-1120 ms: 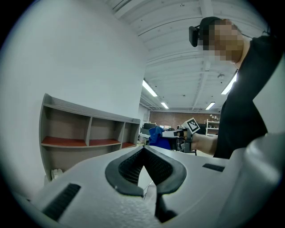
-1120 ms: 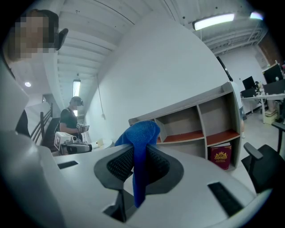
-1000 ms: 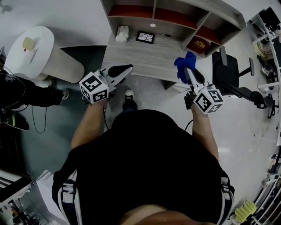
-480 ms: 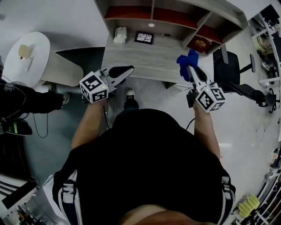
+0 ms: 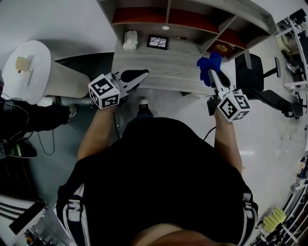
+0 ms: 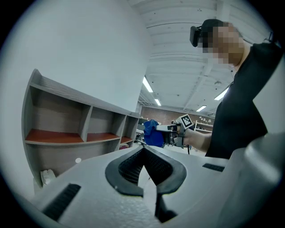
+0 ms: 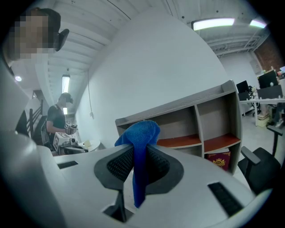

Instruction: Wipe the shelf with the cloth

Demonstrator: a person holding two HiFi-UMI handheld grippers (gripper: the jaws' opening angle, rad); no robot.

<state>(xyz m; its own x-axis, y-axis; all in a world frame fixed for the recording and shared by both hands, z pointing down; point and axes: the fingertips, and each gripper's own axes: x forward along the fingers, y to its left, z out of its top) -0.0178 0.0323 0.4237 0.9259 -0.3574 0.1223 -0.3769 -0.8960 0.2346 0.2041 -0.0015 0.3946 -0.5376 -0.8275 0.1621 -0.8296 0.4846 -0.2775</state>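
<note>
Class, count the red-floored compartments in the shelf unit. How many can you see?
3, side by side in the shelf unit: the left compartment, the middle compartment, and the right compartment, nearest the blue cloth. None appears hidden.

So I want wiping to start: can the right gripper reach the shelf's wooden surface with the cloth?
Likely yes: the right gripper, jaws shut on the blue cloth, hovers at the right edge of the wooden surface, bare wood beside it.

Blue cloth (image 7: 140, 132) in the right gripper (image 7: 139, 153) jaws; shelf (image 7: 196, 128) beyond with perhaps a box (image 7: 218, 160)
</note>
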